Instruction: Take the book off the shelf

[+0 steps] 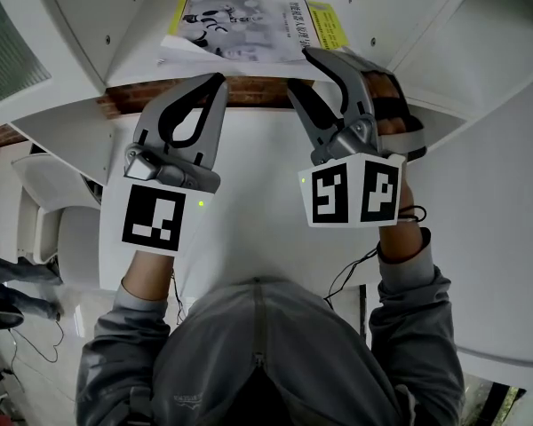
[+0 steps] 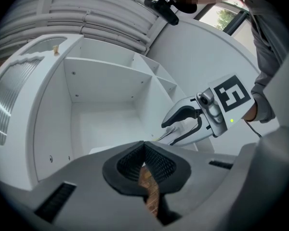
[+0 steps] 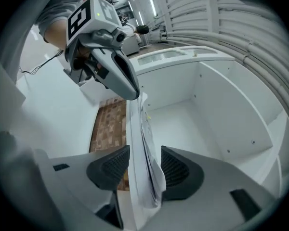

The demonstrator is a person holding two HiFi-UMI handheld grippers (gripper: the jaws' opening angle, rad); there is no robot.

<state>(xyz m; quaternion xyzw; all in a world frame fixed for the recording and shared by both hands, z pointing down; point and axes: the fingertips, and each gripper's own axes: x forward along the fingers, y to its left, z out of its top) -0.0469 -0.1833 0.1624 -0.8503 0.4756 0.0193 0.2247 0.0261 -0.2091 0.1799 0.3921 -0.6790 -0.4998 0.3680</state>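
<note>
White shelf (image 1: 133,65) is straddled at its front edge by the right gripper's (image 1: 299,67) parted jaws, the book (image 1: 249,27) lying flat there between them; the left gripper (image 1: 218,80) is closed, empty.

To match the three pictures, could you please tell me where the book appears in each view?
Head view: the book lies top centre on the white shelf.
Left gripper view: at most a pale sliver beside the right gripper; hard to tell.
Right gripper view: the book stands edge-on at bottom centre, between that gripper's parted jaws.
Shared landmark: the white shelf.
</note>
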